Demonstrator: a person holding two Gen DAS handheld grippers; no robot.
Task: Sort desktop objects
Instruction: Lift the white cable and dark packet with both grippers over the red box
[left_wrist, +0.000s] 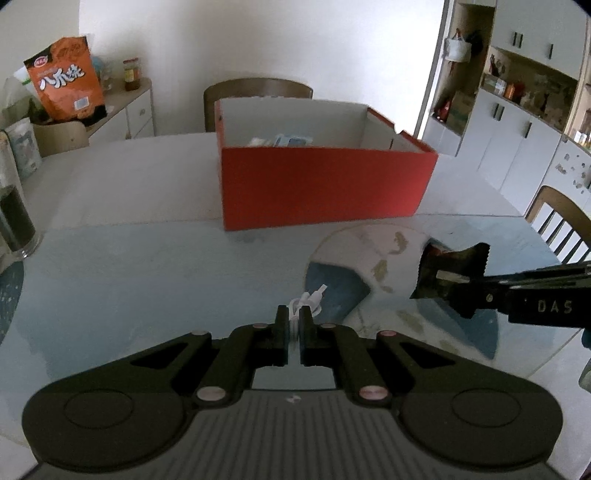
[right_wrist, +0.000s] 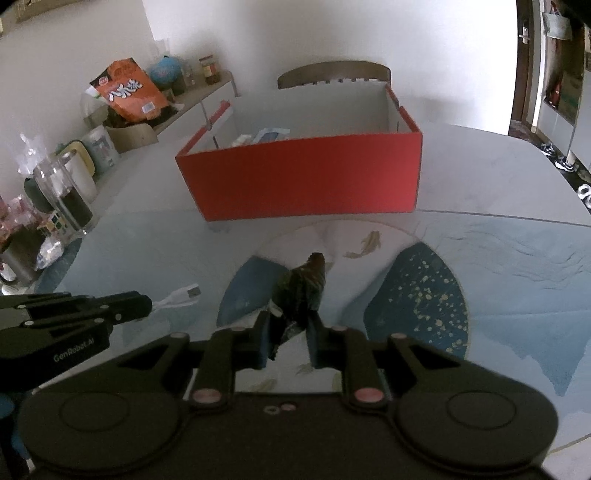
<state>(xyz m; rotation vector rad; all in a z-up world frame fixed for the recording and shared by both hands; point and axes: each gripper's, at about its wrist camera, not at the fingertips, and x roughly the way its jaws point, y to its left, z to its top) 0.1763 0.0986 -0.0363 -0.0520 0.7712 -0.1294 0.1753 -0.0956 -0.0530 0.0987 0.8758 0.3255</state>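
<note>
Pinching white cable (left_wrist: 309, 301), left gripper (left_wrist: 294, 318) marked "GenRobot.AI", right gripper (right_wrist: 287, 322) marked "DAS" clamping dark snack packet (right_wrist: 303, 286), red box (right_wrist: 306, 177) beyond

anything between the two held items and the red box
Nothing visible. The left gripper holds a white cable and the right gripper a dark packet. Only bare table lies between them and the open-topped red box, though each must clear its near wall.
</note>
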